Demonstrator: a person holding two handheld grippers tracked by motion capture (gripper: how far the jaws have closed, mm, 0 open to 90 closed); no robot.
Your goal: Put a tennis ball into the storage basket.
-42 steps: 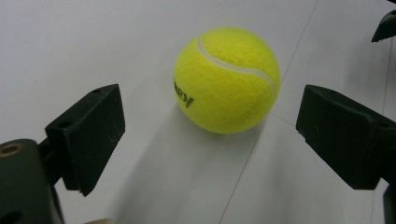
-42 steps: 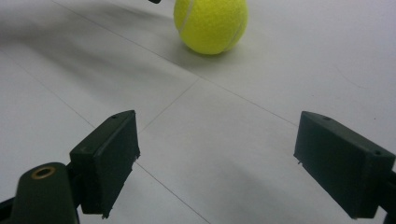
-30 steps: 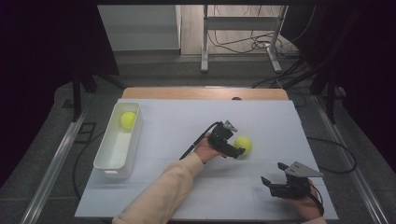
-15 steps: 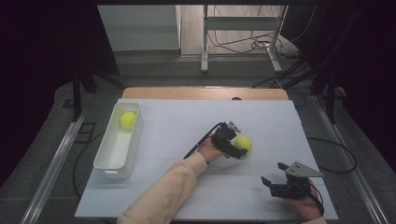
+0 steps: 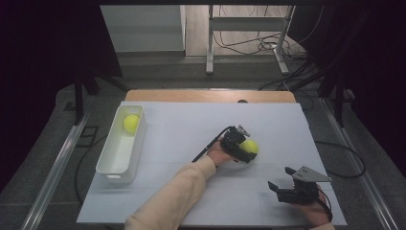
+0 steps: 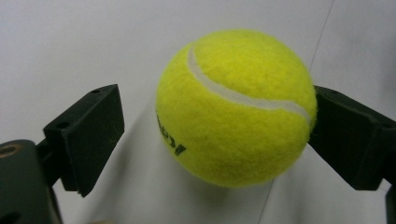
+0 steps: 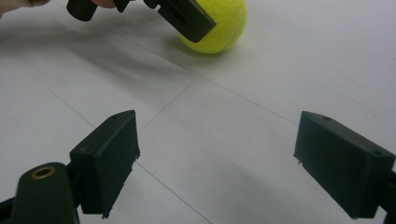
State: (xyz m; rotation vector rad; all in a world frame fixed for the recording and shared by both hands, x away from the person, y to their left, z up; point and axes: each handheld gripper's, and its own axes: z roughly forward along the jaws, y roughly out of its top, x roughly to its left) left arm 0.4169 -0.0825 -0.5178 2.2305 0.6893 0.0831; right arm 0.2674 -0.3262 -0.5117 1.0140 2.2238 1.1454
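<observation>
A yellow tennis ball [image 6: 233, 107] lies on the white table top [image 5: 191, 129], right of centre. My left gripper [image 6: 217, 107] straddles it. Its jaws have just been closing with the ball between them: one jaw touches the ball's side, while a gap remains at the other, so the ball is not pinched. In the high view the ball [image 5: 250, 146] shows at the tip of the left gripper [image 5: 242, 148]. My right gripper [image 5: 281, 178] rests near the front right of the table, open and empty [image 7: 222, 140], facing the ball [image 7: 219, 28] and the left gripper [image 7: 187, 16].
A long white tray [image 5: 107, 163] stands at the table's left with a second yellow tennis ball [image 5: 131, 122] at its far end. A black cable trails from the left gripper. Beyond the table's far edge are a floor with cables and a metal stand.
The left gripper has edged slightly forward, so the ball sits a little deeper between its jaws. The ball and the right gripper have kept still.
</observation>
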